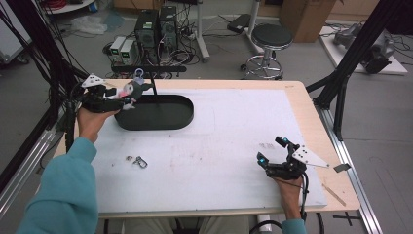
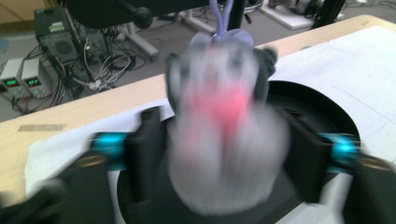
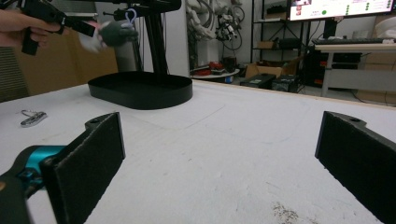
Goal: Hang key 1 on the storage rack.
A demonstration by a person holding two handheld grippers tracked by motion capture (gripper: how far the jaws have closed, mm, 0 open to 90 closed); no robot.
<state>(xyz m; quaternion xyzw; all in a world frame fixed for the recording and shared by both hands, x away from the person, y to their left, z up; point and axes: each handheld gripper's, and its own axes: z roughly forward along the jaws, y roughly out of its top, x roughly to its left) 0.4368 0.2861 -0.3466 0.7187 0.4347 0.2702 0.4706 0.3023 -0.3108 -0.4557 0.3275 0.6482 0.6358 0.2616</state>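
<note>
Counter (image 1: 302,92): wooden top, mostly covered by a white sheet (image 1: 224,146), scuffed and stained in places.

Black oval tray (image 1: 160,117): sits on the sheet at the far left. A black upright post rises from its far side.

Left hand-held gripper (image 1: 127,100): held up at the tray's left end by the person's left hand, teal sleeve behind it, pointing right over the tray rim. A plush toy (image 1: 132,89) sits between its jaws, grey and white with a pink patch and a lilac hanging loop on top. In the left gripper view the plush toy (image 2: 223,135) is blurred; the two black pads stand either side of it, the tray below. The jaws are partly open; whether the pads press on the plush I cannot tell through the blur. From the right gripper view the toy (image 3: 112,31) hangs well above the tray (image 3: 140,91).

Right hand-held gripper (image 1: 272,152): rests low at the near right of the sheet, grey three-cornered plate on top, cable trailing toward the near edge. Jaws spread wide, nothing between them; in the right gripper view bare sheet lies between the two pads (image 3: 219,158).

Small metal keyring clip (image 1: 140,161): lies on the sheet near left, well apart from the tray, with a tiny metal piece just beside it on the left.
</note>
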